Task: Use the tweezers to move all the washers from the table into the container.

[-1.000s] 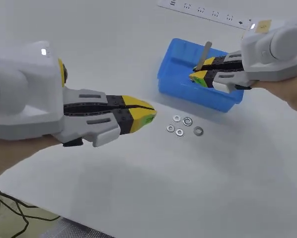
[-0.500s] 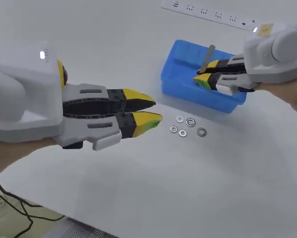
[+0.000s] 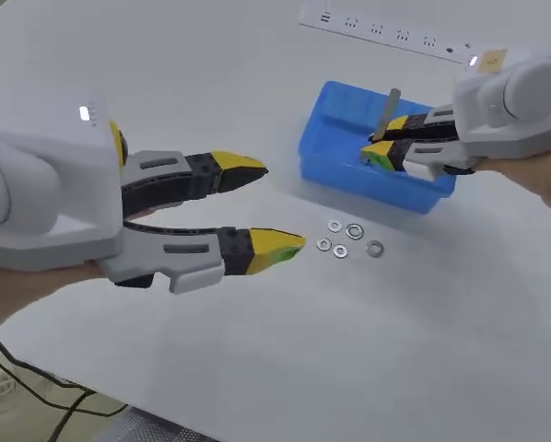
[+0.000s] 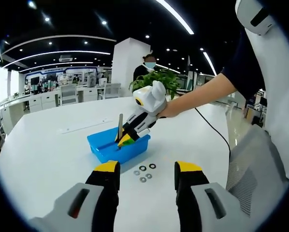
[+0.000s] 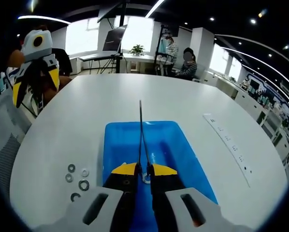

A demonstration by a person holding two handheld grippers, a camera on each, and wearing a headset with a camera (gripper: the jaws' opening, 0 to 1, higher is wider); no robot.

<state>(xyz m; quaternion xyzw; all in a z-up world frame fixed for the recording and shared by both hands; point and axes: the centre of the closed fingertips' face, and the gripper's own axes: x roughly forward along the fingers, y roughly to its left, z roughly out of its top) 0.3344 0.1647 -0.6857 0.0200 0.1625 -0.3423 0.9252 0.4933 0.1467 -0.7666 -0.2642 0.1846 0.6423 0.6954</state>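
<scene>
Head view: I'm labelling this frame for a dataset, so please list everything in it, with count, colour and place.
Table: one, white.
Container: one, blue, on the table.
Washers: five, silver, clustered on the table beside the container.
Tweezers: one, grey, sticking up over the container.
Power strip: one, white, far table edge.
Cables: dark, below the table's near edge.
Left gripper: yellow-tipped, open, left of the washers.
Right gripper: yellow-tipped, shut on the tweezers.

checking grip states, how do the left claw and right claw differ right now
The left claw is open and empty; the right claw is shut on the tweezers. The left claw hangs over bare table near the washers; the right claw is over the container. Both have yellow tips.
</scene>
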